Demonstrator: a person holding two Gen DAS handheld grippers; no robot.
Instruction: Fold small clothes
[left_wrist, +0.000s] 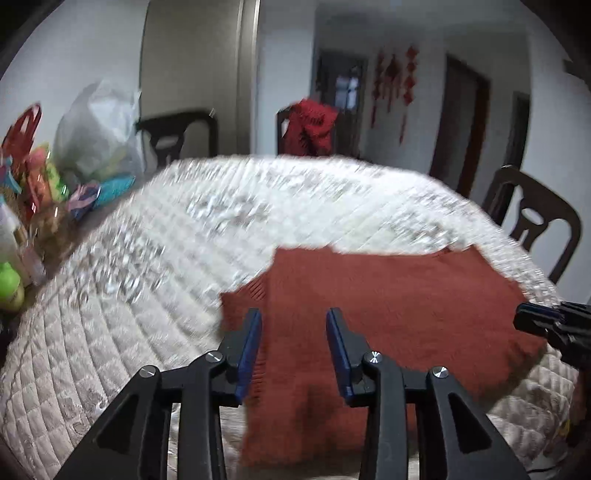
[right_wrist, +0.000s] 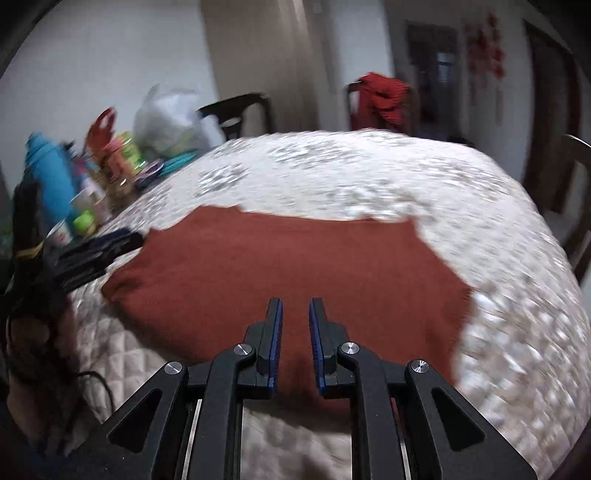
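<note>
I could read no text, label, brand or number anywhere in either of my views. The red hangings (left_wrist: 393, 88) on the far wall may have carried characters, but they were too blurred to make out. The packets and bottles (right_wrist: 92, 184) at the table's edge surely bore printing, yet motion smear left only patches of colour. The green-capped bottle (left_wrist: 9, 286) showed no legible label either.

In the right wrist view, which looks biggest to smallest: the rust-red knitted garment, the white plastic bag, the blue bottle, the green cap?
1. Rust-red knitted garment
2. White plastic bag
3. Blue bottle
4. Green cap
The garment lies nearest the camera, which exaggerates its size.
</note>
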